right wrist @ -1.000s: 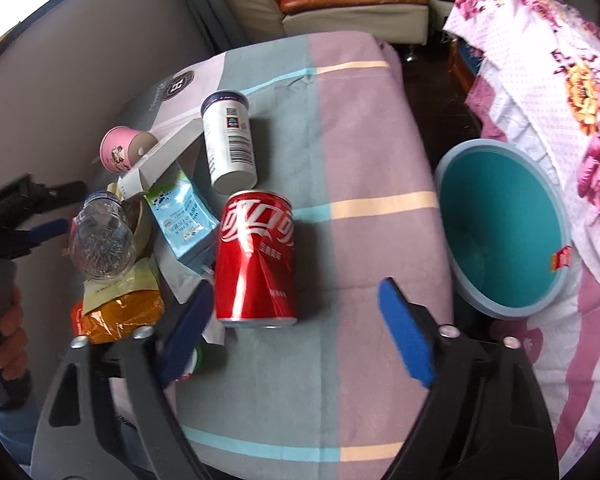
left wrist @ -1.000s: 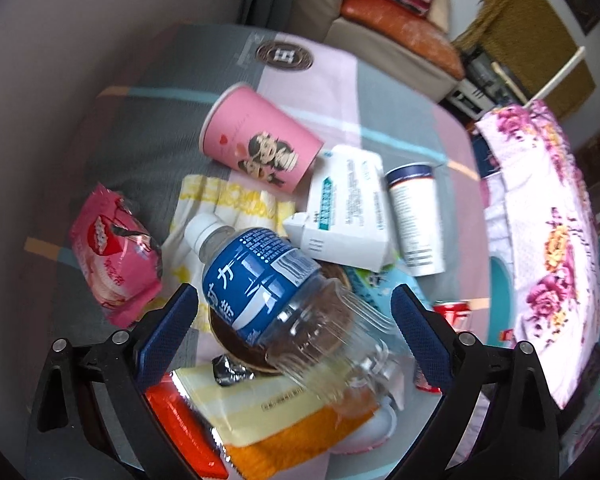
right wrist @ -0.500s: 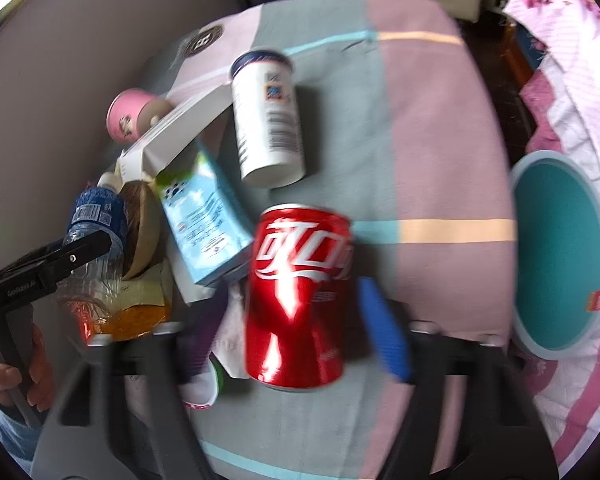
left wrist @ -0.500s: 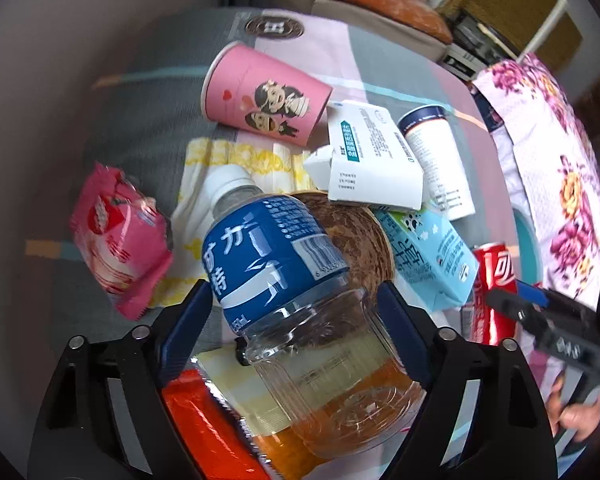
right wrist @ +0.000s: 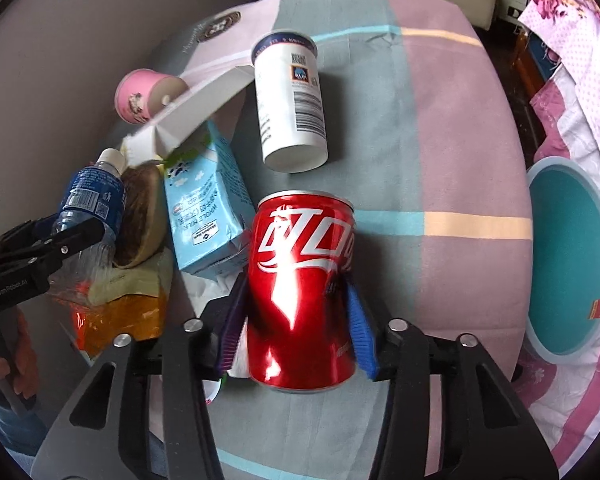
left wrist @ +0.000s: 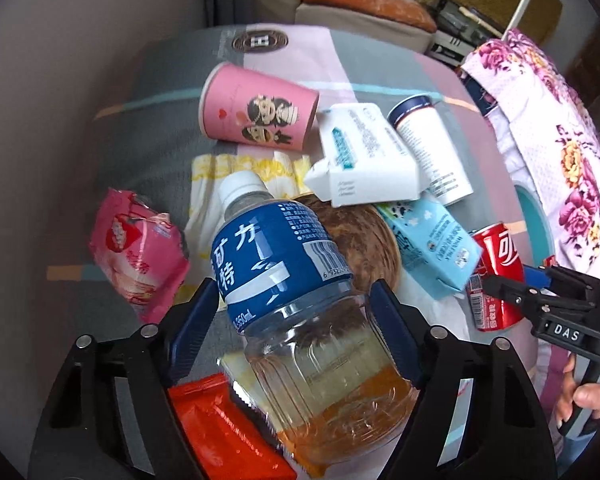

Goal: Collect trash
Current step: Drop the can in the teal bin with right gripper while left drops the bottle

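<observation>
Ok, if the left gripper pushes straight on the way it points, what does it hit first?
The plastic bottle already between the left gripper fingers, its jaws just closing; beneath lie snack wrappers, probably next.

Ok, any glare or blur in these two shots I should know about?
Right wrist view: bright glare streaks down the red can, and the gripper's fingers look slightly smeared. Left wrist view: the water bottle is sharp; fisheye bends the table edges.

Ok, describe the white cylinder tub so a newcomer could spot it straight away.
Start at the striped bedspread with the pile of litter. On the pile's far edge, beyond the red cola can, the white cylinder tub lies on its side. It alone is round and white, with a dark blue rim and a barcode.
</observation>
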Tool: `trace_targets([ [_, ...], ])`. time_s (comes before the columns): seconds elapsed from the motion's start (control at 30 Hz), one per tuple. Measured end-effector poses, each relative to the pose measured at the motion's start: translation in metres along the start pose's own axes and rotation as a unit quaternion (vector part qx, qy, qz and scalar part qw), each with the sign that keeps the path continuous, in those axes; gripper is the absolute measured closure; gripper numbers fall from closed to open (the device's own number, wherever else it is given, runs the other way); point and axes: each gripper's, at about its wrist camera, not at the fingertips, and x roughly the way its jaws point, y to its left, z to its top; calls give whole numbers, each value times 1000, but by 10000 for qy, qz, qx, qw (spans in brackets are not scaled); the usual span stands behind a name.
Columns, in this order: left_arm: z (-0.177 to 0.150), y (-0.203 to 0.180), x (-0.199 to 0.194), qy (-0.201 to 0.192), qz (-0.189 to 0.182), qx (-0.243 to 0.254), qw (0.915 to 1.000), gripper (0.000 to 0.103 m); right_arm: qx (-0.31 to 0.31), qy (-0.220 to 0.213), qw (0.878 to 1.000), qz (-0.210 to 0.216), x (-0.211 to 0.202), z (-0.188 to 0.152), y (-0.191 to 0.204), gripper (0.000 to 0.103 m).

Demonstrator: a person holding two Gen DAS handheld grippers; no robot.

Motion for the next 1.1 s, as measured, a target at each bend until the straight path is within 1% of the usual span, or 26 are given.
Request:
trace_targets([
  [0.23, -17, -1, -28, -352, -23, 68, 9994, 27, 171, -302, 9991, 258, -29, -12, -11, 59],
  [0.37, -15, -19, -43, -561, -53, 318, 9979, 26, 284, -542, 9974, 381, -47, -15, -18, 59],
  [0.47, -9, -40, -50, -662, -227, 518, 9962, 26, 450, -784, 9950, 422, -66, -18, -33, 59],
  [0.6, 2, -85, -50, -764, -492, 939, 9914, 26, 871, -1156, 9888, 355, -97, -23, -73, 59],
  [0.63, 7, -104, -47, -766, -606, 1101, 9891, 26, 1001, -1258, 9865, 311, -105, -25, -86, 59],
  [0.67, 10, -116, -45, -761, -684, 1195, 9875, 26, 1110, -1340, 9844, 268, -112, -28, -97, 59],
  [0.77, 19, -166, -28, -674, -1002, 1598, 9797, 26, 1515, -1584, 9756, 100, -131, -40, -137, 59],
  [0.8, 22, -186, -20, -618, -1099, 1740, 9766, 26, 1711, -1666, 9711, 4, -138, -46, -156, 59],
  [0.9, 27, -235, 6, -425, -1288, 2091, 9684, 26, 2048, -1756, 9628, -139, -147, -57, -189, 59],
  [1.0, 30, -275, 28, -243, -1402, 2351, 9615, 26, 2397, -1819, 9533, -252, -151, -66, -220, 59],
  [1.03, 31, -294, 39, -178, -1443, 2476, 9579, 26, 2506, -1838, 9500, -288, -152, -69, -230, 59],
  [1.1, 32, -316, 51, -111, -1472, 2608, 9540, 26, 2643, -1844, 9461, -313, -154, -76, -245, 59],
])
